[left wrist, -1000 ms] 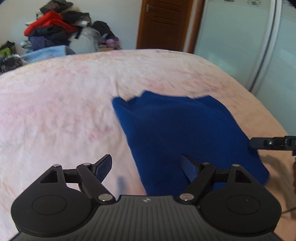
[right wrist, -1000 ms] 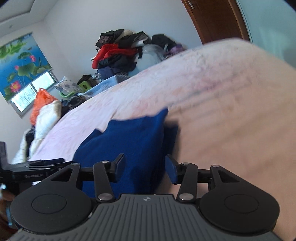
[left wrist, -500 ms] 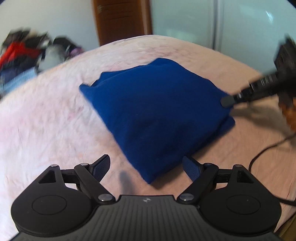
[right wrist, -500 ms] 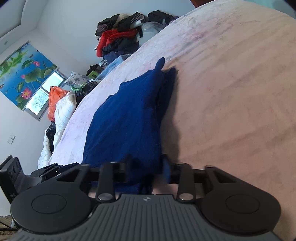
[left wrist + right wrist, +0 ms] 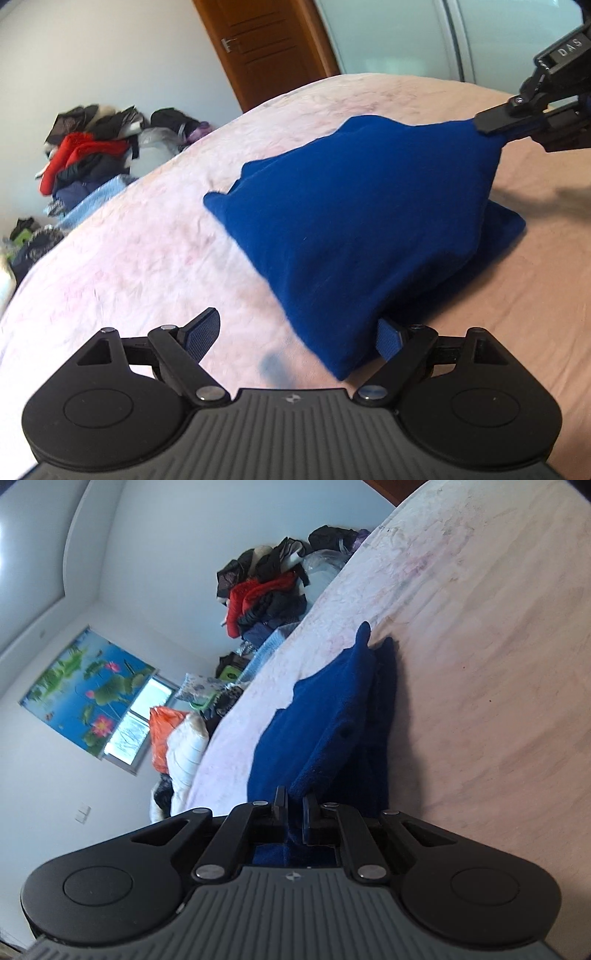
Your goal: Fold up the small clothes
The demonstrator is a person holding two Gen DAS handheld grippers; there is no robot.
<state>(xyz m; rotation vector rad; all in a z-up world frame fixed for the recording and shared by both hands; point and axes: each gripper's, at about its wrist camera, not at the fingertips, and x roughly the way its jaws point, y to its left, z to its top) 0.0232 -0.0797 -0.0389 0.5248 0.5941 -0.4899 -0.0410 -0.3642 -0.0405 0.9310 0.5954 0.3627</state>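
Folding is at the corner-grasp stage. The blue garment (image 5: 354,229) lies on the bed (image 5: 147,258), toward its right part in the left wrist view, partly doubled over itself with a lower layer showing at its right edge.

Right tongs (image 5: 294,806): the jaws are closing and stand nearly together, with a fold of the blue garment pinched between the pads. In the left wrist view the same tongs (image 5: 491,127) hold one corner raised off the bed, so the cloth slopes up toward them like a tent.

Left tongs (image 5: 295,336): jaws wide apart, holding nothing. The near corner of the garment lies between the fingers, close against the right-hand pad (image 5: 388,338); whether that pad touches the cloth cannot be told.

Next move, as judged: close the left tongs on the near corner so both corners of one edge are held, then lift and carry that edge across to the opposite one. The grip must take every layer at the corner, or the under layer will stay behind and the fold will come out uneven.

Containers: none can be made out. The clothes pile (image 5: 88,147) beyond the bed lies loose, as far as can be seen.
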